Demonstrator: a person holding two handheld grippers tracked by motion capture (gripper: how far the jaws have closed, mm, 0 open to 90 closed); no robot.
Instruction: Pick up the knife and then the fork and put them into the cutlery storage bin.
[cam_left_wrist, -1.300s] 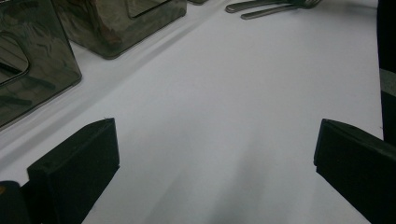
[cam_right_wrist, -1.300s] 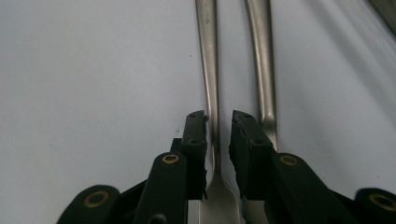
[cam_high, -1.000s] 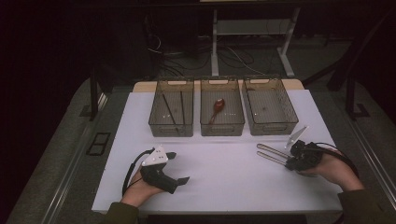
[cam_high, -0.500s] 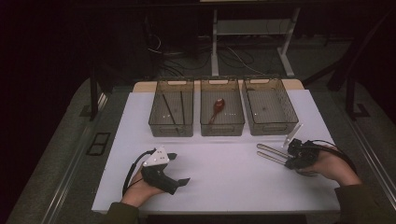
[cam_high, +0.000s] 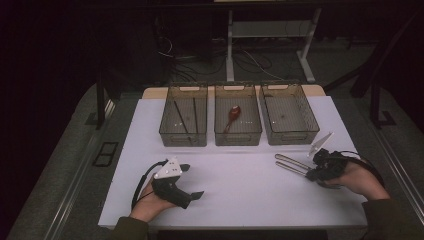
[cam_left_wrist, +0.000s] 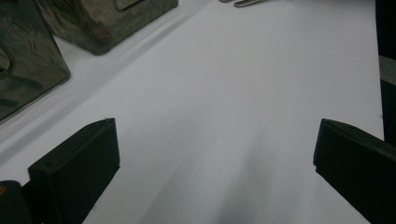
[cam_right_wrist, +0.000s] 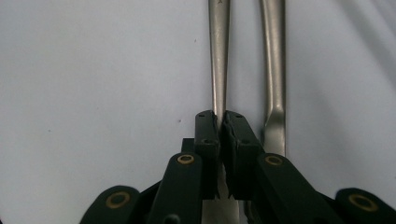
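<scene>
So the right gripper (cam_high: 309, 171) sits at the lower right of the high view, held in the person's right hand (cam_high: 356, 176), and its jaws have just been closing; they're now pinched tight on one of two metal utensil handles (cam_right_wrist: 219, 56). In the right gripper view the clamped handle runs straight up from between the black pads to the top middle of the frame, and the second handle (cam_right_wrist: 274, 70) lies just beside it to the right, not gripped. In the high view both handles (cam_high: 290, 164) stretch left from the gripper across the white tabletop (cam_high: 240, 185), below the right bin (cam_high: 289, 114). Can't tell if they're forks, spoons or whatever, the far ends are too small. The left gripper (cam_high: 186, 186) is at the lower left of the high view, in the left hand (cam_high: 150, 200), jaws spread wide with nothing but bare table between them in the left gripper view. Along the upper middle sit three see-through bins in a row: the left bin (cam_high: 183, 120) has dark chopsticks (cam_high: 180, 117) in it, the middle bin (cam_high: 237, 120) a reddish spoon (cam_high: 232, 116).
</scene>
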